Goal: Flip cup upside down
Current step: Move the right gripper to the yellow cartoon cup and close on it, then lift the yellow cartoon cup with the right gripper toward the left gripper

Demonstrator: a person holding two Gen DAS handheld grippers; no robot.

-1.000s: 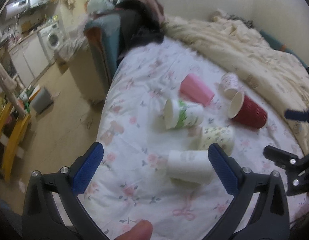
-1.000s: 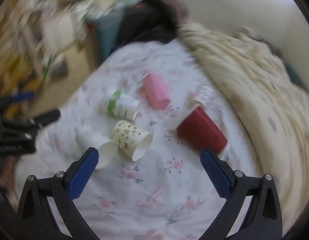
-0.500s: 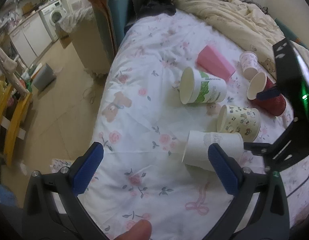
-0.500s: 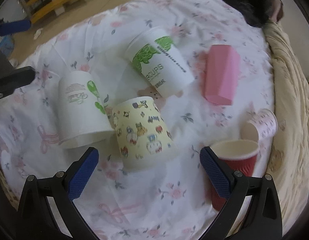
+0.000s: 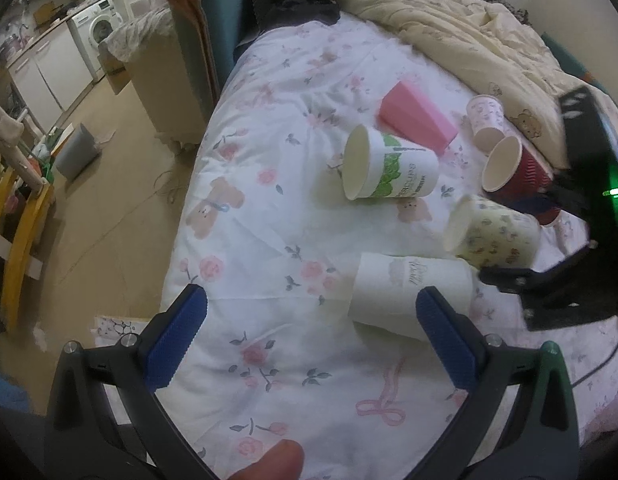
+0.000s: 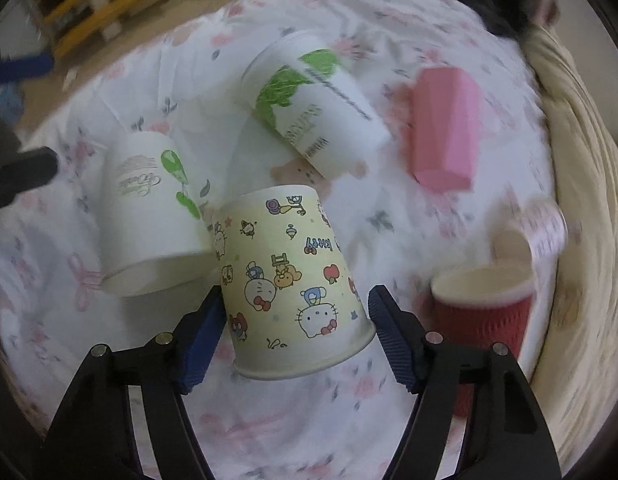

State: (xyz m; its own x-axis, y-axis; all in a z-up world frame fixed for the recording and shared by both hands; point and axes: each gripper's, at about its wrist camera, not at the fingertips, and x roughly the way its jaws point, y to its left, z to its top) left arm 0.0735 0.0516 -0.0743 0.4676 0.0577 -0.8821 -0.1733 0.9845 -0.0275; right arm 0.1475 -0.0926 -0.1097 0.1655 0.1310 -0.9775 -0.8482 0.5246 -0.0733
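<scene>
Right gripper [image 6: 295, 334]: your jaws straddle the cartoon cup [image 6: 289, 284], not visibly gripping it.
Left gripper [image 5: 309, 334]: yours gapes wide above the quilt [image 5: 269, 240].

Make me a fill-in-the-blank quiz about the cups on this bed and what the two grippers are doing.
1. The right gripper has its fingers on either side of the ____ cartoon cup.
2. The cup with green leaf print lies on its ____.
3. The left gripper holds ____.
4. The cup nearest the left gripper is plain ____.

Answers: yellow; side; nothing; white
</scene>
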